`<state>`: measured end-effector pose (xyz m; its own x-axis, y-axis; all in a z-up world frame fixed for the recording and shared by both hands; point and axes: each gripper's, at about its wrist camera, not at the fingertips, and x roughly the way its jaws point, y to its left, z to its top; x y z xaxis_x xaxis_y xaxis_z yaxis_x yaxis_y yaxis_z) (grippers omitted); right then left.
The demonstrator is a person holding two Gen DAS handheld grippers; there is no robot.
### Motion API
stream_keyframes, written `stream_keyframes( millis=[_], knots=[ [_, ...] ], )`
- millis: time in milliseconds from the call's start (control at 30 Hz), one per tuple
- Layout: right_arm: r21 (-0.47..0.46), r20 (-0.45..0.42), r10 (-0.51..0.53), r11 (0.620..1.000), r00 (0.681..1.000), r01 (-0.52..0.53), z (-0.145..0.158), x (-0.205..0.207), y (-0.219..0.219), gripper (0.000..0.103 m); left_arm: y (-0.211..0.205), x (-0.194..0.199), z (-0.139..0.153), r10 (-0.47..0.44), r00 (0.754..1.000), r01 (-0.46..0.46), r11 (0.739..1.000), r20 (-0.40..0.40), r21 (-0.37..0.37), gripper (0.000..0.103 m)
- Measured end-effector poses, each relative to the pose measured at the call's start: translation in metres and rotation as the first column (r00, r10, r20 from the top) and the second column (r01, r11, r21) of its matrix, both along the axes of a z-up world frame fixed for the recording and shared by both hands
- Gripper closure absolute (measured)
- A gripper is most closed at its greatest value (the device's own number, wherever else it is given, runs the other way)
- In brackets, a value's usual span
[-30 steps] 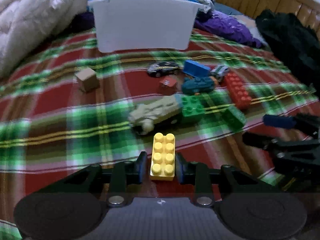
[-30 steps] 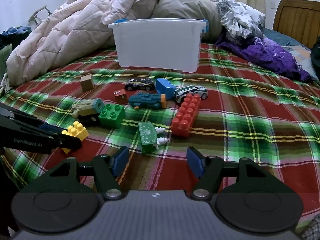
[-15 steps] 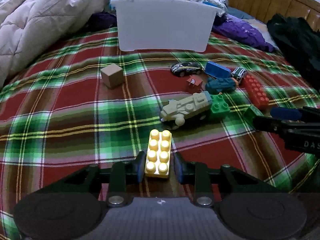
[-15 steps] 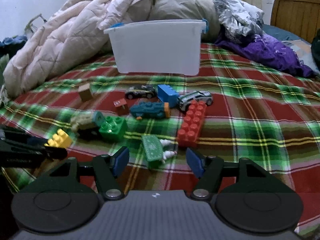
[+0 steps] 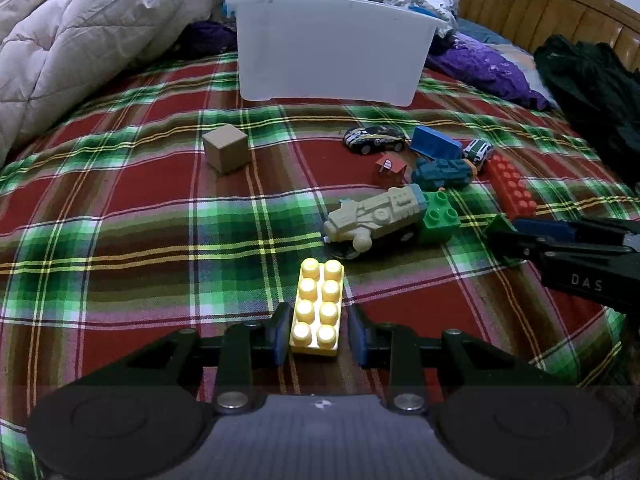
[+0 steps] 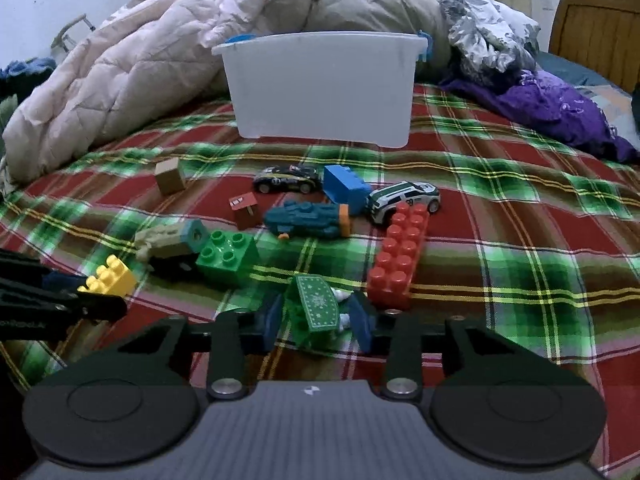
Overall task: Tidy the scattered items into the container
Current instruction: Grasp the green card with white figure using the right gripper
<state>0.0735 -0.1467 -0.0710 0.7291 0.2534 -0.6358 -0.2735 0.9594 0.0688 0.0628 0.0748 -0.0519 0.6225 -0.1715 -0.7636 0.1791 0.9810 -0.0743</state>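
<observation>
My left gripper [image 5: 316, 338] is shut on a yellow brick [image 5: 318, 306], held above the plaid bedspread; the brick also shows in the right wrist view [image 6: 108, 278]. My right gripper [image 6: 318, 320] has its jaws around a green patterned toy [image 6: 316, 306] lying on the bedspread, fingers close on both sides. The white plastic container [image 5: 332, 46] stands at the back, also in the right wrist view [image 6: 320, 88]. Scattered toys lie between: red brick [image 6: 400, 254], green brick [image 6: 226, 254], blue brick [image 6: 346, 188], teal vehicle [image 6: 308, 220], beige vehicle [image 5: 376, 214], two toy cars, a brown cube [image 5: 226, 148].
A bulky pale quilt [image 6: 140, 52] is heaped behind and left of the container. Purple clothing [image 6: 556, 108] lies at the back right, dark clothing [image 5: 592, 84] at the right edge, and a wooden headboard [image 5: 532, 4] behind.
My left gripper has lifted the yellow brick and swung left and back. My right gripper moved down and forward, and its jaws narrowed around the green patterned toy.
</observation>
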Motion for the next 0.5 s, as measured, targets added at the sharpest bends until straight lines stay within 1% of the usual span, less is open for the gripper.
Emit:
stream_keyframes(
  millis=[67,100,233,300,400,433,500],
  knots=[
    [-0.051,0.024,0.027,0.998,0.999,-0.026,0.002,-0.004,0.006,0.074,0.000,0.000,0.000,0.003,1.000,-0.003,1.000,-0.001,-0.002,0.068],
    [-0.100,0.046,0.052,0.994,0.998,-0.047,0.003,-0.008,0.011,0.075,-0.001,0.000,0.000,0.004,1.000,-0.004,1.000,-0.001,-0.001,0.068],
    [-0.267,0.088,0.154,0.955,0.984,-0.126,0.004,-0.021,0.034,0.075,-0.001,0.001,0.000,0.005,1.000,-0.005,1.000,-0.001,0.002,0.068],
    [-0.359,0.102,0.210,0.920,0.972,-0.161,0.002,-0.029,0.046,0.075,-0.001,0.001,0.000,0.003,1.000,-0.003,1.000,0.000,0.004,0.068],
    [-0.499,0.119,0.307,0.841,0.944,-0.210,-0.005,-0.043,0.066,0.075,-0.001,0.001,0.000,0.003,1.000,-0.003,1.000,-0.001,0.006,0.068],
    [-0.537,0.119,0.339,0.812,0.933,-0.227,-0.007,-0.048,0.072,0.075,-0.001,0.001,0.000,0.002,1.000,-0.002,1.000,0.000,0.008,0.068],
    [-0.583,0.114,0.378,0.775,0.919,-0.246,-0.011,-0.056,0.080,0.075,-0.001,0.001,0.000,0.001,1.000,-0.001,1.000,0.000,0.010,0.068]
  ],
)
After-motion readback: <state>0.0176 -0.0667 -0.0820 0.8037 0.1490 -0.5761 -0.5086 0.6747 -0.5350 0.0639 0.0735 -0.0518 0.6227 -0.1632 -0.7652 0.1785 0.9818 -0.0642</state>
